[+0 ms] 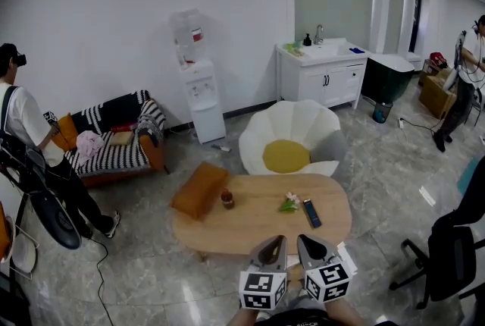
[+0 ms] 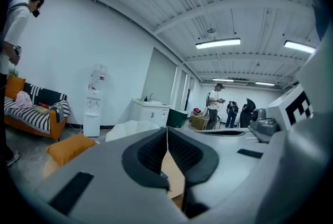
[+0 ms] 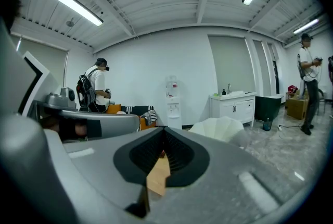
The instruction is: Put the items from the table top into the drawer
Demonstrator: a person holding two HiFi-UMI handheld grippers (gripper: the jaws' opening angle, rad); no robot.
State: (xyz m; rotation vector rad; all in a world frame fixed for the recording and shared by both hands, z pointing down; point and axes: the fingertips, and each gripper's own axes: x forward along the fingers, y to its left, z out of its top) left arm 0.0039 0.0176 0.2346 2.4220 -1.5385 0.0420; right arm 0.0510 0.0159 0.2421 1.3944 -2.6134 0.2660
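An oval wooden table (image 1: 250, 226) stands before me. On it are a small brown bottle (image 1: 227, 199), a little flower sprig (image 1: 289, 203) and a dark remote (image 1: 311, 212). My left gripper (image 1: 273, 242) and right gripper (image 1: 306, 240) hover side by side over the table's near edge, short of the items. Both are shut with nothing between the jaws. In the left gripper view the left gripper (image 2: 167, 129) has its pads meeting at the tips. In the right gripper view the right gripper (image 3: 164, 129) is closed the same way. No drawer shows.
An orange cushion (image 1: 199, 189) rests against the table's left end. A white petal-shaped chair (image 1: 292, 139) stands behind the table, a black office chair (image 1: 447, 249) at the right. A person (image 1: 30, 142) stands by the striped sofa (image 1: 114, 139); another person (image 1: 462, 86) is at the far right.
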